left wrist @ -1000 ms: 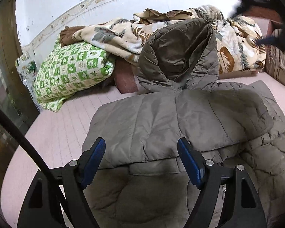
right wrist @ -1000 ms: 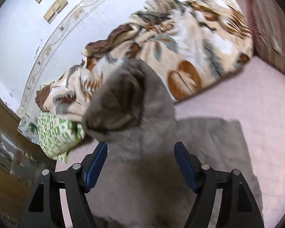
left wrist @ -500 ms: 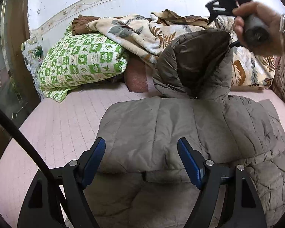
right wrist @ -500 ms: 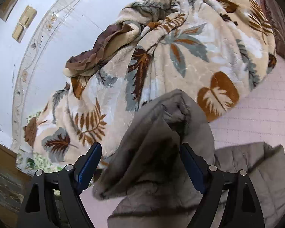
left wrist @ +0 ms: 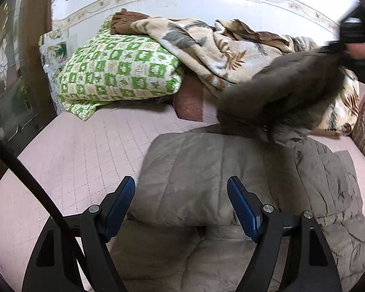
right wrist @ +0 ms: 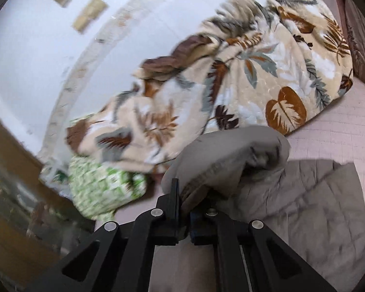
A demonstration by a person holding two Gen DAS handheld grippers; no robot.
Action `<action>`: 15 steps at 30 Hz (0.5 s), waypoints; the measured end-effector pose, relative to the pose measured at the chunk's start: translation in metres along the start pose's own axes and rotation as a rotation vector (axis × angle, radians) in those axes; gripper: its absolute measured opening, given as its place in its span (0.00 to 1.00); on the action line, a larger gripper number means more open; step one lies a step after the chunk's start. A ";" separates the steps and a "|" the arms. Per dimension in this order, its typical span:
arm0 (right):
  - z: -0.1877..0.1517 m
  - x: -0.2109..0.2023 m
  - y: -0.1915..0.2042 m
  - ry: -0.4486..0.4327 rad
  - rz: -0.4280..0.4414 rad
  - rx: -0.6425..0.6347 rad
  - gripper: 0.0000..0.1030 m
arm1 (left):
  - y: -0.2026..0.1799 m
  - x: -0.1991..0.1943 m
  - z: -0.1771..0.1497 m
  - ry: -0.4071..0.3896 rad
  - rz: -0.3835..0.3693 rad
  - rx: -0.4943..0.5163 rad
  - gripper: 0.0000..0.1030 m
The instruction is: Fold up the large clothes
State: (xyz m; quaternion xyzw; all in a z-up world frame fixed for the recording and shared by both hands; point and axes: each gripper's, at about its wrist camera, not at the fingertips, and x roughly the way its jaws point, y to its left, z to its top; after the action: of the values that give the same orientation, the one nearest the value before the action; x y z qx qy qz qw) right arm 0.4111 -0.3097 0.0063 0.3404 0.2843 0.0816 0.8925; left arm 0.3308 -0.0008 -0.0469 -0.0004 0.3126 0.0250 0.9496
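Seen from the left wrist: spread across the bed (left wrist: 68, 150) from center toward 4 o'clock, the jacket (left wrist: 194, 170), sleeve folded over its body. Rising at 2 o'clock, the hood (left wrist: 287, 90), lifted off the bed and pinched at its tip by the right gripper (left wrist: 348, 36). Poised low at 6 o'clock above the jacket's near part, the left gripper (left wrist: 181, 206), jaws spread wide. Behind the jacket at 11 o'clock, the pillow (left wrist: 116, 73); draped over it and running to 2 o'clock along the wall (left wrist: 182, 2), the blanket (left wrist: 219, 48). Seen from the right wrist: clamped at 6 o'clock, the hood (right wrist: 226, 155); behind it at 12 o'clock, the blanket (right wrist: 243, 80).
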 end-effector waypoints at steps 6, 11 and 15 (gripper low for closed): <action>-0.071 -0.083 -0.002 -0.011 0.056 -0.037 0.06 | 0.021 -0.002 0.004 0.006 0.000 -0.071 0.75; -0.160 -0.123 -0.021 0.040 0.048 -0.042 0.06 | 0.028 -0.003 0.003 0.010 -0.010 -0.099 0.75; -0.236 -0.089 -0.065 0.180 -0.078 -0.018 0.06 | 0.019 -0.006 0.001 0.011 -0.043 -0.080 0.75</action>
State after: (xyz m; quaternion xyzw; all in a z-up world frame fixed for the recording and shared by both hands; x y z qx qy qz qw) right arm 0.2016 -0.2571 -0.1391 0.3123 0.3756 0.0799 0.8689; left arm 0.3260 0.0181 -0.0419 -0.0452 0.3163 0.0172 0.9474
